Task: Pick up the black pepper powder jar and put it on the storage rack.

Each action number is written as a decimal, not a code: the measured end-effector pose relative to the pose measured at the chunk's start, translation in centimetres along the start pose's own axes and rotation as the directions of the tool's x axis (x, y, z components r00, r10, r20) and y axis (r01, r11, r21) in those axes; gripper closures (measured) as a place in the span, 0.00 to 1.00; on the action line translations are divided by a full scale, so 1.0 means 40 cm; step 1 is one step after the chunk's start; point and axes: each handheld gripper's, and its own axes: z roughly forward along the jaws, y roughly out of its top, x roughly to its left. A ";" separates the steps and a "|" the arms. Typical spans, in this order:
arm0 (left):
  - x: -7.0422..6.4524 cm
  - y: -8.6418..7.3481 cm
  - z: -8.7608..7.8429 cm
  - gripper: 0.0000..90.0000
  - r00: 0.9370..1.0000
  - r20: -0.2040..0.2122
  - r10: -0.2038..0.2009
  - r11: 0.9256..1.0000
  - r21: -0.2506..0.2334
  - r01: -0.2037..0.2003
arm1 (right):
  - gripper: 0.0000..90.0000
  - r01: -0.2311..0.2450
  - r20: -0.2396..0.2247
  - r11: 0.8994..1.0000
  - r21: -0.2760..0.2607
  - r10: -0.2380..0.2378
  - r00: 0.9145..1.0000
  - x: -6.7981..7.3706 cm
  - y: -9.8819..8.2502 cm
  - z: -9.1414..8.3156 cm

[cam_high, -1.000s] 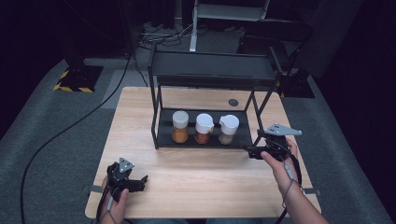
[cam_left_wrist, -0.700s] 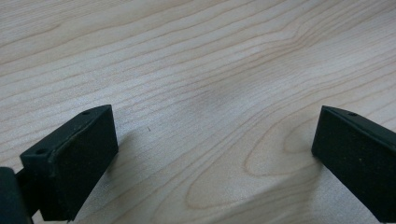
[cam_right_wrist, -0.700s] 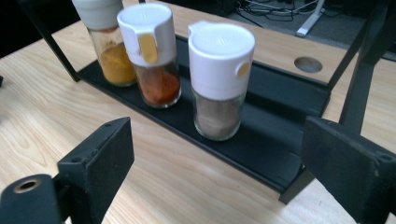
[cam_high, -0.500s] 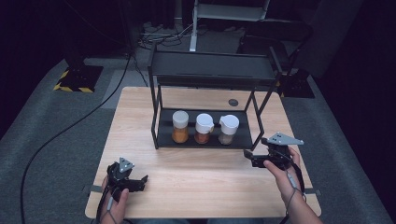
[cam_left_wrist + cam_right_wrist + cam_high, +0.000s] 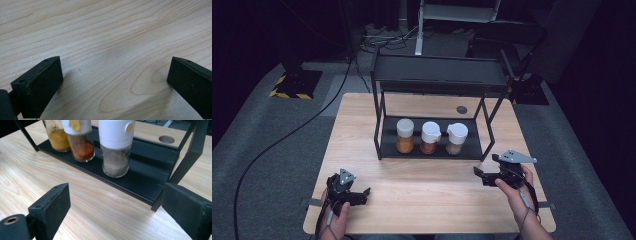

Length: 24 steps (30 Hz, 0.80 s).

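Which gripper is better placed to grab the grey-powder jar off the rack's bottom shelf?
Right. The right gripper sits near the rack's right leg, jaws open, facing the grey-powder jar. The left gripper rests at the table's near left corner, farther off.

Bare table (image 5: 422, 195) lies open before the rack (image 5: 437, 75), whose corner post (image 5: 165, 195) blocks the right.

High view: fixed above near edge of table (image 5: 427, 210), faced forward and down, far enough to take in the whole rack (image 5: 434, 95). Right gripper view: low over the tabletop, near the rack's front right corner, aimed at its bottom shelf (image 5: 140, 180); shared rack and three jars with high view. Left gripper view: very close above bare wood, well short of rack.
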 end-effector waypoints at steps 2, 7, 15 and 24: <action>0.000 0.000 0.000 0.00 1.000 0.000 0.000 1.000 0.000 0.000 | 0.09 -0.002 0.000 1.000 0.007 0.002 1.000 0.000 -0.009 0.002; 0.000 0.000 0.000 0.00 1.000 0.000 0.000 1.000 0.000 0.000 | 0.09 -0.003 0.000 1.000 0.028 0.003 1.000 -0.002 -0.030 0.007; 0.000 0.000 0.000 0.00 1.000 0.000 0.000 1.000 0.000 0.000 | 0.09 -0.012 -0.001 0.999 0.046 0.012 1.000 -0.005 -0.063 0.016; 0.000 0.000 0.000 0.00 1.000 0.000 0.000 1.000 0.000 0.000 | 0.08 0.001 0.019 0.998 0.056 -0.002 1.000 -0.003 -0.095 0.028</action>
